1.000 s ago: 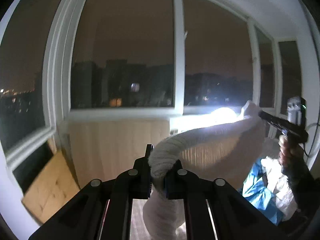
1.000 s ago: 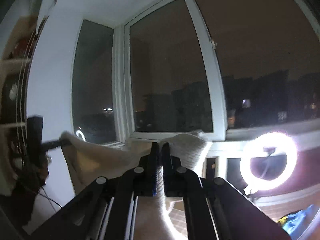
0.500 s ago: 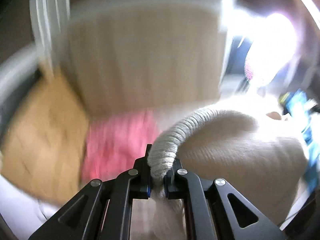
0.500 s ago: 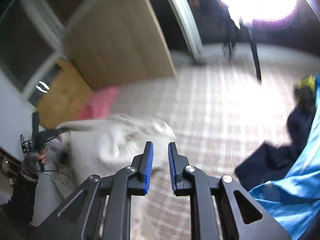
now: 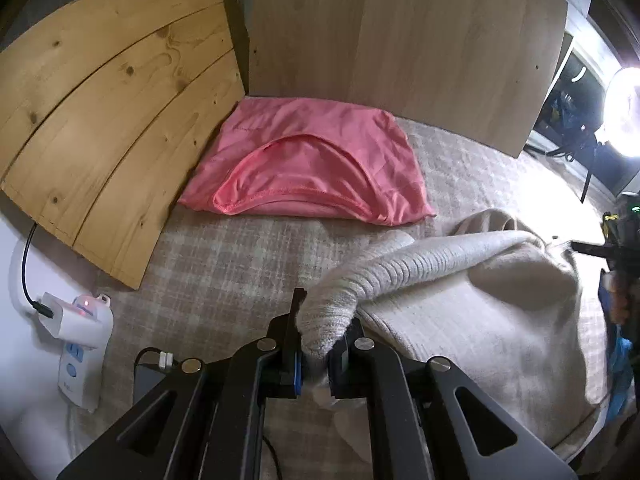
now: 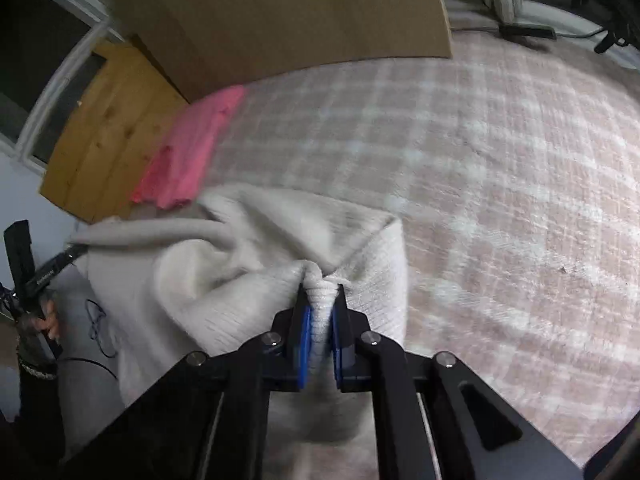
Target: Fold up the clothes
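My left gripper is clenched on the ribbed edge of the cream knit sweater; my right gripper pinches another bunch of it. The sweater lies spread across the checked bedcover, near the folded pink garment.

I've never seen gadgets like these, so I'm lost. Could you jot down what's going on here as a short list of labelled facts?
setting: plaid beige bedcover backed by wooden boards
item being handled: cream ribbed knit sweater, partly lying on the bedcover
left gripper: shut on the sweater's ribbed edge
right gripper: shut on a bunched bit of the sweater
already folded: pink thin-fabric garment, flat by the boards
other items: white power strip at left, bright ring light at right
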The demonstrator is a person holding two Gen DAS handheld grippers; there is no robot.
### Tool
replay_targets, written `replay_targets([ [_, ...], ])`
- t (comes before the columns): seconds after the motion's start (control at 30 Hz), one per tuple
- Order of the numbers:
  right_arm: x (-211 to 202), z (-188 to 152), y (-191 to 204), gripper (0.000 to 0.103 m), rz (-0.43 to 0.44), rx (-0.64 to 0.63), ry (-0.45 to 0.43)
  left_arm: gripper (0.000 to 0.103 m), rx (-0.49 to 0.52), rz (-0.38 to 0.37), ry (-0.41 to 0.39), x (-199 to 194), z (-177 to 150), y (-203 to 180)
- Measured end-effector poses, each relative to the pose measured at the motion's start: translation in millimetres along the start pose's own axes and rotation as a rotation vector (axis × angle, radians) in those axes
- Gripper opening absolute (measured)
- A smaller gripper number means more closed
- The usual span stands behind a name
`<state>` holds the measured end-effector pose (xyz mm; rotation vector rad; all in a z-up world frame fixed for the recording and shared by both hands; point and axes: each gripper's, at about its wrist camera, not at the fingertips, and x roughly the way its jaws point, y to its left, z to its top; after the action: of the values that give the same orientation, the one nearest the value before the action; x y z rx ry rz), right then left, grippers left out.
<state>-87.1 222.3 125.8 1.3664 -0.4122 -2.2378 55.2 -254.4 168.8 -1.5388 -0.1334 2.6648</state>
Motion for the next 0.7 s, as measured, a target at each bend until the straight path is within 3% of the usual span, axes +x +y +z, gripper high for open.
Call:
replay_targets([
  [0.13, -43, -6, 18, 0.008, 0.044, -0.019, -0.108, 0.007, 0.008, -0.058, -0.081, -25, 11, -10],
  [0.27, -181, -23, 40, 0.008, 0.018, -0.057, -0.379, 0.007, 0.038, -0.121, -0.194, -75, 26, -26],
  [0.4, -306, -64, 66, 0.008, -0.075, -0.096, -0.638, 0.007, 0.08, -0.18, -0.351, -142, 40, -45],
  [0.5, -363, -83, 67, 0.008, -0.21, -0.085, -0.747, 0.007, 0.121, -0.264, -0.408, -167, 57, -62],
  [0.57, -368, -80, 51, 0.008, -0.3, -0.044, -0.761, 0.007, 0.174, -0.289, -0.41, -161, 77, -85],
  [0.63, -340, -59, 28, 0.008, -0.432, -0.005, -0.717, 0.007, 0.236, -0.314, -0.393, -143, 101, -119],
  [0.7, -293, -31, -20, 0.012, -0.538, 0.065, -0.544, 0.009, 0.291, -0.323, -0.325, -99, 133, -163],
])
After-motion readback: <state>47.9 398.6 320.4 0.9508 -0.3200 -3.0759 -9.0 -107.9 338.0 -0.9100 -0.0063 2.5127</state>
